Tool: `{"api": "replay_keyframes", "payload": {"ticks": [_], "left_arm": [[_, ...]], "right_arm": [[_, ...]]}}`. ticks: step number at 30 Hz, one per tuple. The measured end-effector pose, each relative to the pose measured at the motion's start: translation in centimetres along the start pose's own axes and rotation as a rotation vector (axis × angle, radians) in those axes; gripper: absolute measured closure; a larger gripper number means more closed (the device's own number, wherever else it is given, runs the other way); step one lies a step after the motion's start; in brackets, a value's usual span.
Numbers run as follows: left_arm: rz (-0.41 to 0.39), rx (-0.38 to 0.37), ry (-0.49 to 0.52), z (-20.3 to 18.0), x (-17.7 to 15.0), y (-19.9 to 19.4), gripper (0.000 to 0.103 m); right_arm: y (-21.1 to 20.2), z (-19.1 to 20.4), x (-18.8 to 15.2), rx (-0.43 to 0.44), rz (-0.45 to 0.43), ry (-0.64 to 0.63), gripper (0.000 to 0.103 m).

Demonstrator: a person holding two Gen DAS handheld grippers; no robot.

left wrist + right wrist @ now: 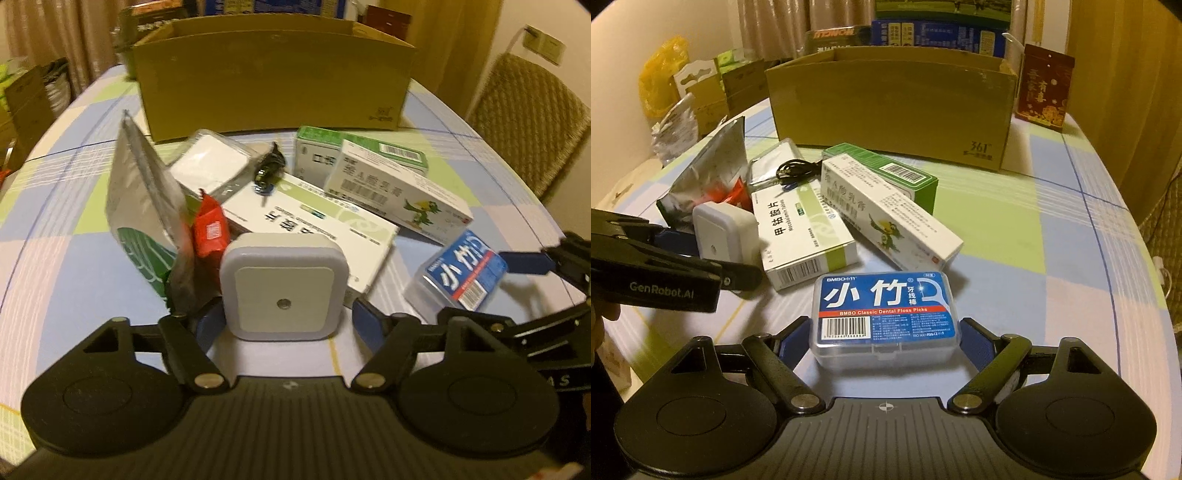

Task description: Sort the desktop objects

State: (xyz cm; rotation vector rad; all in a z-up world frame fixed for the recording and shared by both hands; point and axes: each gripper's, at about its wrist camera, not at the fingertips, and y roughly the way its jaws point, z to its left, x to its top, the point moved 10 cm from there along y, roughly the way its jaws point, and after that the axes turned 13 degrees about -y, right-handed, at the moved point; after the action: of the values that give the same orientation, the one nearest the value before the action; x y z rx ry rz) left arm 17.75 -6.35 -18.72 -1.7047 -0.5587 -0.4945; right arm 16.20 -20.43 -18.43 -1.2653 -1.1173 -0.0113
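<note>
While both jaws straddle picks ready for boxing | I keep left gripper (286,317) spread around night light (283,286) | right gripper (884,341) spread around floss box (884,317) | cardboard box (892,107) far.

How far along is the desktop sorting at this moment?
Nothing looks sorted yet: whether the cardboard box holds anything cannot be seen. In hand: the left gripper straddles the white night light, the right gripper the floss pick box. Left: medicine boxes, foil pouch, cable.
</note>
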Motion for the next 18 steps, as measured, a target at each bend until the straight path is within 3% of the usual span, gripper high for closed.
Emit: {"api": "replay_keyframes", "payload": {"ticks": [4, 18], "left_arm": [[-0.031, 0.013, -0.01, 0.1, 0.4, -0.3, 0.041], [-0.028, 0.009, -0.007, 0.2, -0.4, -2.1, 0.042]], "right_arm": [[0.0, 0.1, 0.0, 0.002, -0.001, 0.0, 0.02], [-1.8, 0.3, 0.6, -0.032, -0.05, 0.015, 0.02]]}}
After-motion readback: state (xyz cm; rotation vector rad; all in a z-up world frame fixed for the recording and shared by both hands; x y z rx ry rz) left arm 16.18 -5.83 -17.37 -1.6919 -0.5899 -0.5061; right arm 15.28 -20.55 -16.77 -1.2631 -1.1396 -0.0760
